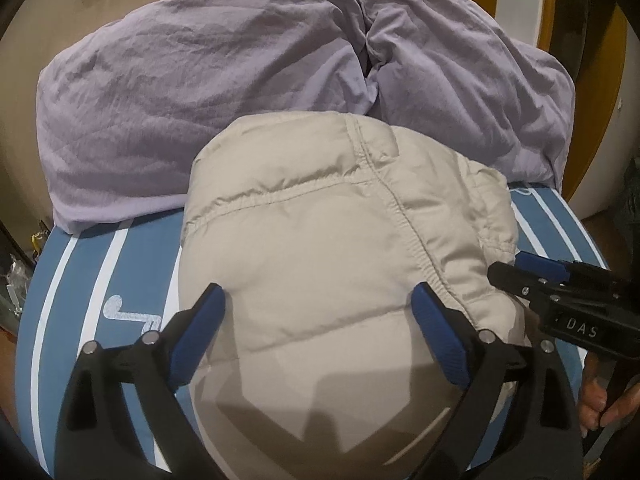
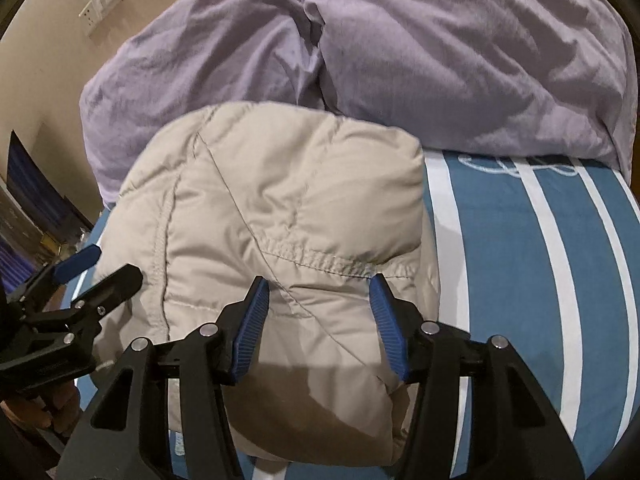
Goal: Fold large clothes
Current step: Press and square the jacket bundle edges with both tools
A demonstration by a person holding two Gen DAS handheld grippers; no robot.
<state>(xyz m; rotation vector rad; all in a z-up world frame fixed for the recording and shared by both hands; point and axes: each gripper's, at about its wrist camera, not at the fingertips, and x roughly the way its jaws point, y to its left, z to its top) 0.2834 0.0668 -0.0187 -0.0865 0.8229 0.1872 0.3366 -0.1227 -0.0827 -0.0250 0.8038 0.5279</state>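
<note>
currently: beige puffer jacket (image 1: 320, 248) lies folded into a compact bundle on the bed (image 2: 560, 280), its far end touching the lilac duvet (image 1: 180, 100). long axis runs from the cameras toward the duvet, slightly tilted to the left in the right wrist view. whether collar or hem faces away, cannot tell.

materials: jacket shell smooth, matte, padded; puckered stitched seams cross it, one running along the length, one across. top face rounded and puffy. duvet is thin crumpled cloth, piled in two lumps. bed cover blue with white stripes and a white line drawing, partly hidden.

left gripper (image 1: 320, 320): black frame, ribbed blue pads, jaws spread wide over the near end of the jacket, pads clear of the fabric as far as can be seen. right gripper (image 2: 320, 320): jaws about half apart, jacket padding between the pads; pinching or just straddling, cannot tell. a hand (image 1: 600, 404) shows under the right gripper's body.

writing: "das" in white letters on the right gripper's body, left wrist view. wall socket plate (image 2: 100, 6), no legible text.
</note>
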